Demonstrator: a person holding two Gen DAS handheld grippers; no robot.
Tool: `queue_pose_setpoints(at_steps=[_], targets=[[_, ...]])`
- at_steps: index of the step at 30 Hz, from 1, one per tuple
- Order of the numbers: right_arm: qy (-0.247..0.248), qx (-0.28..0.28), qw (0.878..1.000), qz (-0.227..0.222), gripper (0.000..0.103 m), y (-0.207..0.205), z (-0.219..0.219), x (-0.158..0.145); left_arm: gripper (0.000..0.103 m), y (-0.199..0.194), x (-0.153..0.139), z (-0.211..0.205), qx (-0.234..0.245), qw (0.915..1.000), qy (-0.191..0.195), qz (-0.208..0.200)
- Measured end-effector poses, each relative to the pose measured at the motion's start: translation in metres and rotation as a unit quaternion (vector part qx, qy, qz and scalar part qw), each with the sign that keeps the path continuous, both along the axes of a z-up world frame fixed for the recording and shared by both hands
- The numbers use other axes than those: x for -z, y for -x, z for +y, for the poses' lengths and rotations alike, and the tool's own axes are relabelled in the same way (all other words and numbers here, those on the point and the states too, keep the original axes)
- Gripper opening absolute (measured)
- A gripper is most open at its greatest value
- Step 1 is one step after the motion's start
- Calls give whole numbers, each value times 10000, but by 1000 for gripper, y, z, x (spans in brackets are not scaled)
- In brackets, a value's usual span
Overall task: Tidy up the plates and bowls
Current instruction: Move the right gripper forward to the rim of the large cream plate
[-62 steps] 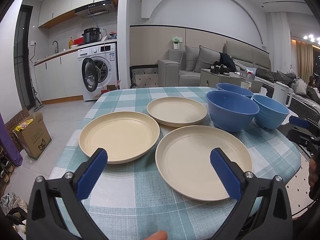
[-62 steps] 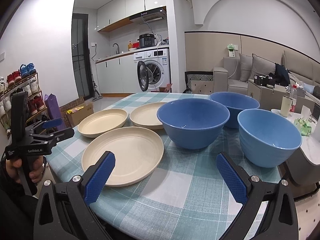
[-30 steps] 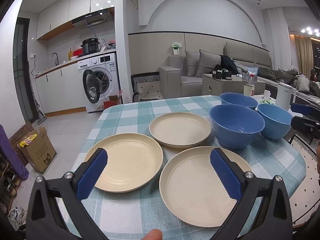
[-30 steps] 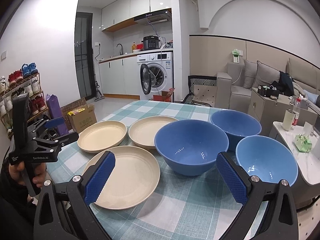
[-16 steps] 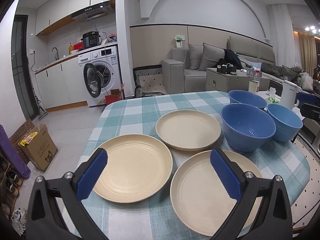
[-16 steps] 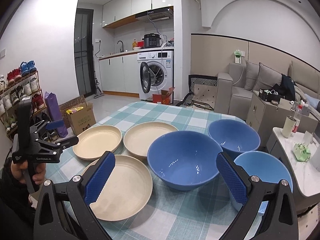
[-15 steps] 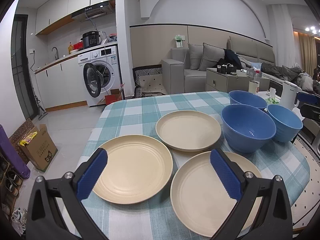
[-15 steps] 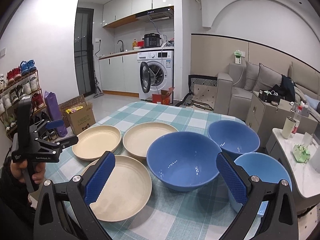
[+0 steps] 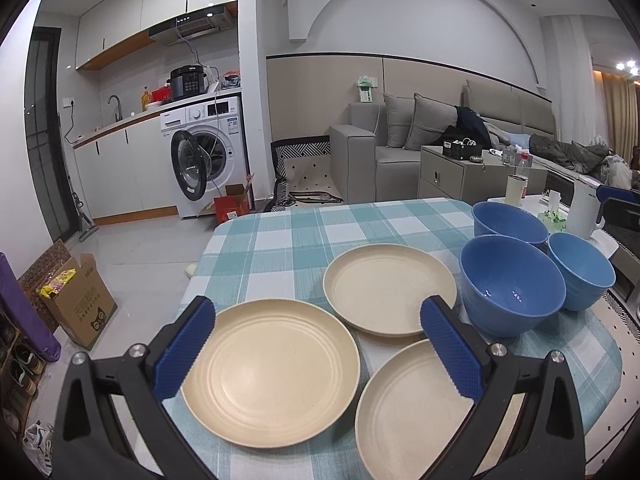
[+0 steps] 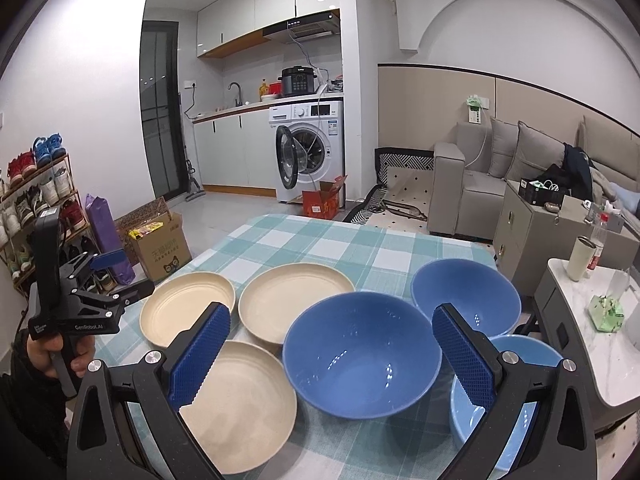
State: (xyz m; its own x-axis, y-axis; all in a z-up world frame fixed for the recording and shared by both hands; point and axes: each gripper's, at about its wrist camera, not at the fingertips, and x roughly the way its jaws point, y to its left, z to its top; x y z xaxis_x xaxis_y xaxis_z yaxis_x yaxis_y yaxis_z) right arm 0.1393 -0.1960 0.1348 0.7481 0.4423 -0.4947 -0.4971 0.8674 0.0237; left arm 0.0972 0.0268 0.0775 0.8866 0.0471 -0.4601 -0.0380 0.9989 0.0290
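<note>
Three round cream plastic-looking plates (image 9: pixel 270 366) and three deep blue bowls (image 10: pixel 362 364) sit unstacked, close together, on the teal-and-white checked worktop (image 9: pixel 296 240). Left gripper (image 9: pixel 316 354) hovers above the plates, fingers (image 9: pixel 184 348) wide apart, empty. Right gripper (image 10: pixel 332 358) hovers over the largest bowl, fingers likewise apart, empty. Plates look light, stiff, smooth; likely slippery. Best hold: pinch the raised rim. Bowls: grip the wall at the lip.

Table with a teal checked tablecloth (image 9: pixel 280 240), three cream plates (image 9: pixel 272 364) on the left, three blue bowls (image 9: pixel 512 288) bunched up on the right.
</note>
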Motion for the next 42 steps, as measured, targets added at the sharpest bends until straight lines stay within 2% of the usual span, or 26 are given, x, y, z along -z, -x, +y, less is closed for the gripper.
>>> queue_pose_setpoints(at_steps=[10, 23, 42], targets=[[7, 33, 9998, 174, 103, -45, 7, -16, 103, -35, -8, 0, -9, 10000, -24, 31], [181, 46, 9966, 798, 103, -119, 33, -5, 103, -74, -6, 2, -14, 9998, 71, 163], [716, -102, 9879, 1373, 103, -188, 70, 20, 103, -119, 14, -3, -4, 9983, -26, 589]])
